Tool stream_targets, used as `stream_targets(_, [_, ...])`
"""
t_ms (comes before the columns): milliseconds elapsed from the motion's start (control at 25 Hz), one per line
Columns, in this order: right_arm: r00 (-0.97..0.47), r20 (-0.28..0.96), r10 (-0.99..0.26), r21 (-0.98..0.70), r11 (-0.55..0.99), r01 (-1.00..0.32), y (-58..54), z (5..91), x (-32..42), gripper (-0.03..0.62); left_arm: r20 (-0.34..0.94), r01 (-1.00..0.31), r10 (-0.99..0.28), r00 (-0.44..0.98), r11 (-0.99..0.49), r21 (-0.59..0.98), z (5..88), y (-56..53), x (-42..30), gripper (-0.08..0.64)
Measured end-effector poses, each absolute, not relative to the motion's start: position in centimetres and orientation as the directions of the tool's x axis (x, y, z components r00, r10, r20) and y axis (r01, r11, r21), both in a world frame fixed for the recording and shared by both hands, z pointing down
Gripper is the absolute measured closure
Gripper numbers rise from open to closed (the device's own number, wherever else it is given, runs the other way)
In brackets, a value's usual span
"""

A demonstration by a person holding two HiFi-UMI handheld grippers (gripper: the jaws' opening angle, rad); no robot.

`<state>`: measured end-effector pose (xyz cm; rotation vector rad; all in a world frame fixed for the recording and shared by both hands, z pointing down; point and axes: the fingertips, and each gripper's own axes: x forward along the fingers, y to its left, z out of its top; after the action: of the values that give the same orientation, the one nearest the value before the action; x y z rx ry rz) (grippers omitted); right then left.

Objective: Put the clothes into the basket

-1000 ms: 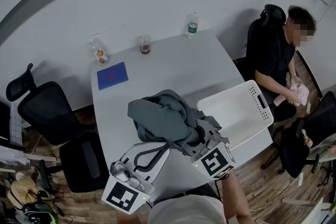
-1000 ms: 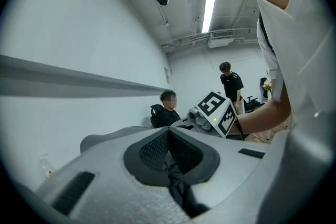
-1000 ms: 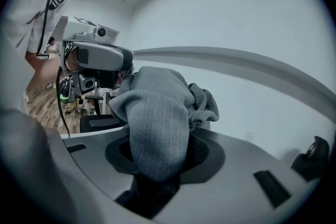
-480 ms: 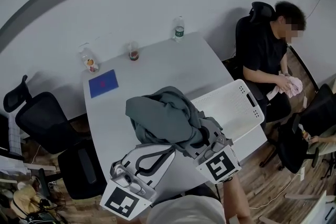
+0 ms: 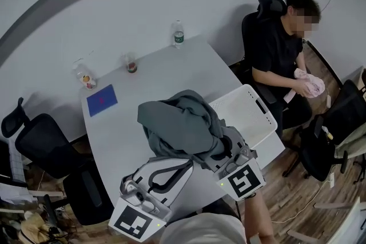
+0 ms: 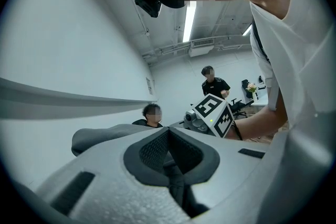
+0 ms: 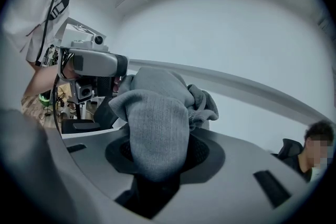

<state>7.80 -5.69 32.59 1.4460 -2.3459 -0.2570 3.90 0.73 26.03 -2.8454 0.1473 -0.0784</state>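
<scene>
While the left hand-held gripper (image 5: 182, 160) and right hand-held gripper (image 5: 216, 150) clench its near edge, the crumpled grey knit garment (image 5: 174, 123) bunches just beyond them.

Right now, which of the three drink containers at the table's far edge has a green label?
The tall bottle, rightmost of the three. The middle cup shows dark red contents; the leftmost container is clear.

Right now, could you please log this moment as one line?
garment: held over table; left gripper: jaws on garment; right gripper: jaws on garment; basket: looks empty
</scene>
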Motion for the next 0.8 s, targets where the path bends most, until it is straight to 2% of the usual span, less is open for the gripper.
stream_targets(800, [-0.284, 0.231, -0.931, 0.303, 0.346, -0.888, -4.7, 34.6, 20.3, 0.437, 0.086, 0.036, 0.014, 0.996, -0.963, -0.266, 28.1, 1.1, 15.7, 0.557])
